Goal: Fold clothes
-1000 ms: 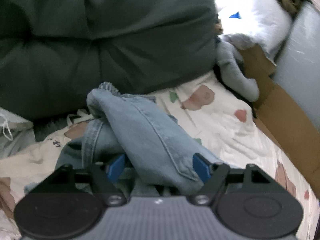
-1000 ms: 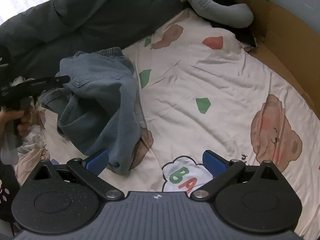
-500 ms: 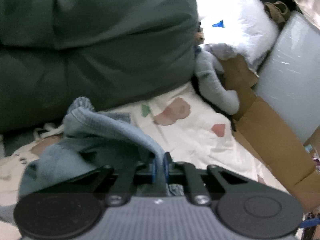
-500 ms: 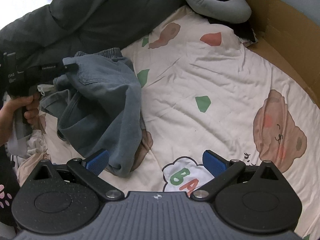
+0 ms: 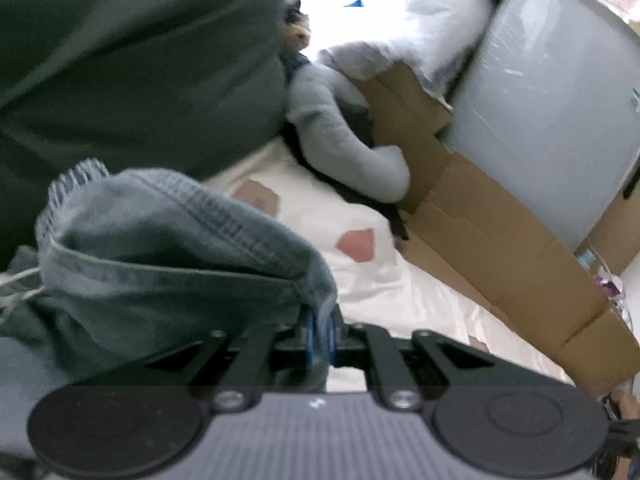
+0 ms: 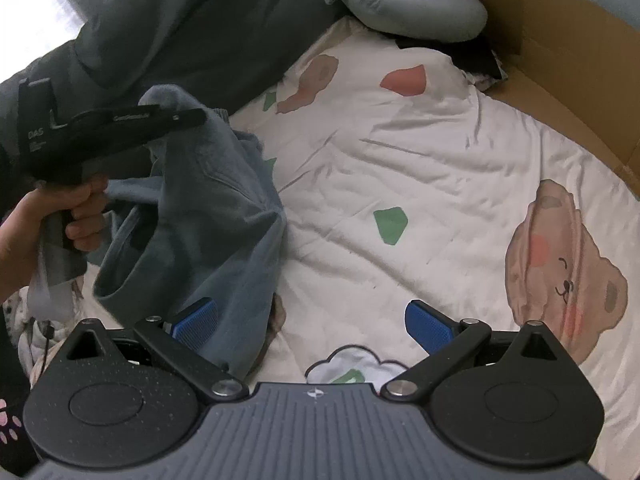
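Observation:
A pair of light blue jeans [image 5: 160,248] hangs bunched from my left gripper [image 5: 319,330], whose blue pads are shut on a fold of the denim near a seam. In the right wrist view the same jeans [image 6: 208,216] drape down over the white printed bedsheet [image 6: 420,168], lifted at their top by the left gripper [image 6: 196,116] in a person's hand [image 6: 52,220]. My right gripper [image 6: 312,326] stands open low over the sheet, its left pad [image 6: 196,320] against the hanging hem, nothing between the pads.
A dark green duvet [image 5: 140,68] lies piled at the back. A grey plush toy [image 6: 404,16] and cardboard sheets [image 6: 560,52] line the bed's right side, with a plastic-wrapped bundle [image 5: 552,120] behind. Crumpled pale fabric [image 6: 44,308] lies at the left.
My left gripper shut on the jeans and carried them up and to the right over the sheet. The right gripper sank slightly toward the hanging hem and stayed open.

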Demonstrator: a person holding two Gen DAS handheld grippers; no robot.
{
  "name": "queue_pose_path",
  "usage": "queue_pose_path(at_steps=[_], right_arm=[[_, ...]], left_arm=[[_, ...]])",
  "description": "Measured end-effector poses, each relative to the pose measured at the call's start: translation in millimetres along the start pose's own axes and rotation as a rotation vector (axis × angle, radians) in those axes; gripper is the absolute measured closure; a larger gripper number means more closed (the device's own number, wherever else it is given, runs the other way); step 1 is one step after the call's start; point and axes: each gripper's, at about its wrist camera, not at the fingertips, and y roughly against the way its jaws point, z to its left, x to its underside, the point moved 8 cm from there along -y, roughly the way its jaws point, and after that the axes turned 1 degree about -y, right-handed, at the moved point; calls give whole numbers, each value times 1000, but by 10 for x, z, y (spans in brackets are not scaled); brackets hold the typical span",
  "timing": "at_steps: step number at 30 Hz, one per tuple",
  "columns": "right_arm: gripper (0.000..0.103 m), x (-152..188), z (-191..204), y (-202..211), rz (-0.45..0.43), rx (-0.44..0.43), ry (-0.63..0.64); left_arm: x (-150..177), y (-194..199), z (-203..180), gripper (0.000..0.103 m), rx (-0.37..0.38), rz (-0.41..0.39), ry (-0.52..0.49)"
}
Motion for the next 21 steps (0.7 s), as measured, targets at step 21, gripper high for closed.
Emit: queue_pose_path(at_steps=[21], right_arm=[[5, -72, -716, -462, -3, 16, -120]], left_arm=[[106, -1118, -474, 89, -17, 173, -113]])
